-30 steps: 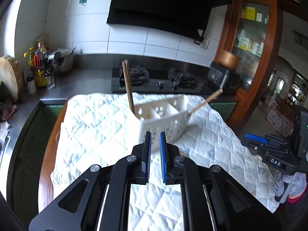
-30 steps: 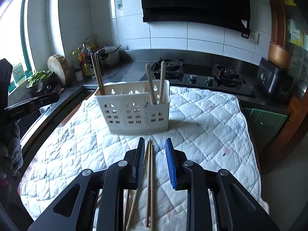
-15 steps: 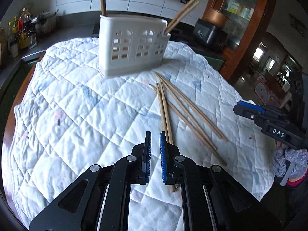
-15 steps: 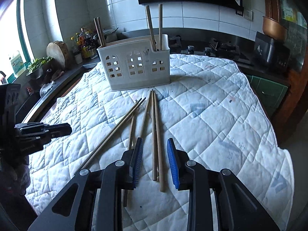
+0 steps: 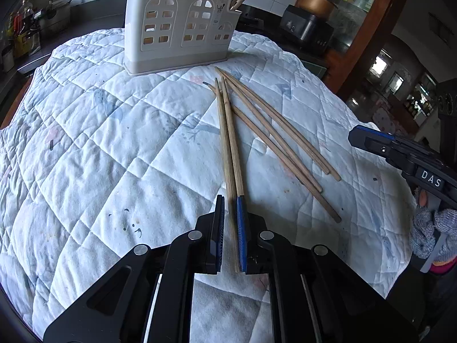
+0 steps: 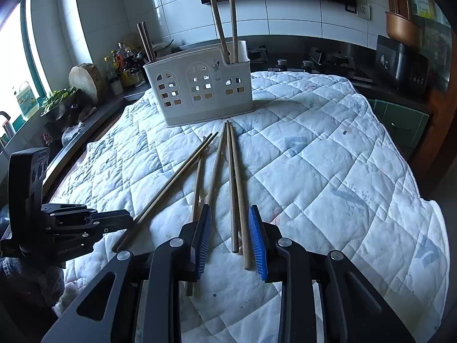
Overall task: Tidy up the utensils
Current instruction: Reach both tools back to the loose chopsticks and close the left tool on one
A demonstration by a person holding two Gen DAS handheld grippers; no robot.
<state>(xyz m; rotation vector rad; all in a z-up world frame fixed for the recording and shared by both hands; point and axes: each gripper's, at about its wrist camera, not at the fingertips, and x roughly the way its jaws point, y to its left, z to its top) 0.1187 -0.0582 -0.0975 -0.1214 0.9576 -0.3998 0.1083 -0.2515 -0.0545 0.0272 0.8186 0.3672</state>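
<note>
Several wooden chopsticks (image 5: 274, 134) lie fanned on the white quilted cloth (image 5: 100, 143) in front of a white slotted utensil holder (image 5: 180, 25), which has chopsticks standing in it. My left gripper (image 5: 230, 208) is low over the cloth, slightly open, with the near ends of a chopstick pair (image 5: 228, 143) between its jaws. My right gripper (image 6: 230, 223) is open and straddles the near ends of another pair (image 6: 235, 188); the holder (image 6: 200, 88) stands beyond. Each gripper shows at the edge of the other's view.
The cloth covers a table with drop-offs on all sides. A dark counter behind holds a gas hob (image 6: 328, 57), bottles (image 6: 125, 63), a round wooden board (image 6: 85, 81) and a black appliance (image 6: 400, 63). A wooden cabinet (image 5: 357, 14) stands at the right.
Both grippers have dropped toward the cloth and moved up to the loose chopsticks. The left gripper's jaws now sit around a pair's ends; the right gripper has opened wider around its pair.
</note>
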